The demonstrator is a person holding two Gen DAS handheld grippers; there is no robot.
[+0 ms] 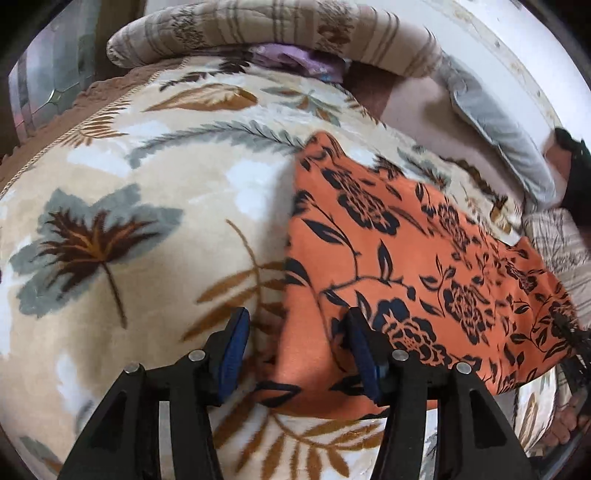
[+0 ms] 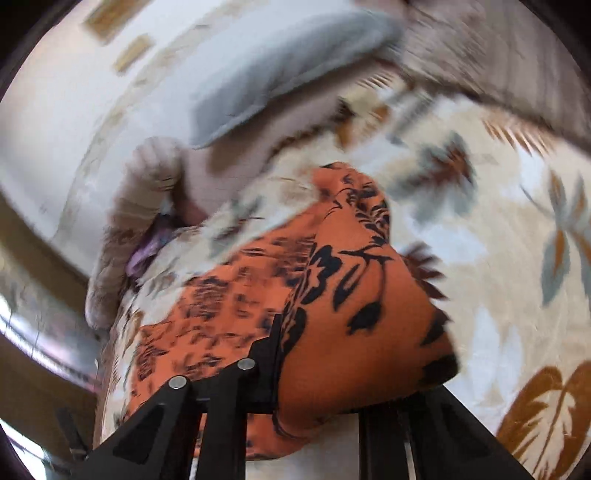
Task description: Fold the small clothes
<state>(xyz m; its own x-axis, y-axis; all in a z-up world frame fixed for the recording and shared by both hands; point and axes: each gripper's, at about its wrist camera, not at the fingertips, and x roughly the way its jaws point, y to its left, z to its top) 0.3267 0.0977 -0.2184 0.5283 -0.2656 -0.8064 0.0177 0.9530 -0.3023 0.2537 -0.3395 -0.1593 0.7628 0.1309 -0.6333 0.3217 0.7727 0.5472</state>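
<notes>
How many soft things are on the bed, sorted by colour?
Orange flowery cloth: 1
Cream leafy blanket: 1
Grey pillow: 1
Beige striped quilt: 1
Purple cloth: 1
Total: 5

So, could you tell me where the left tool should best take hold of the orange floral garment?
Probably at the near corner of the orange floral garment, between the left tool's open blue pads. The cloth there is lifted off the leaf-print blanket. Come in low from the near side, pinching the edge.
</notes>
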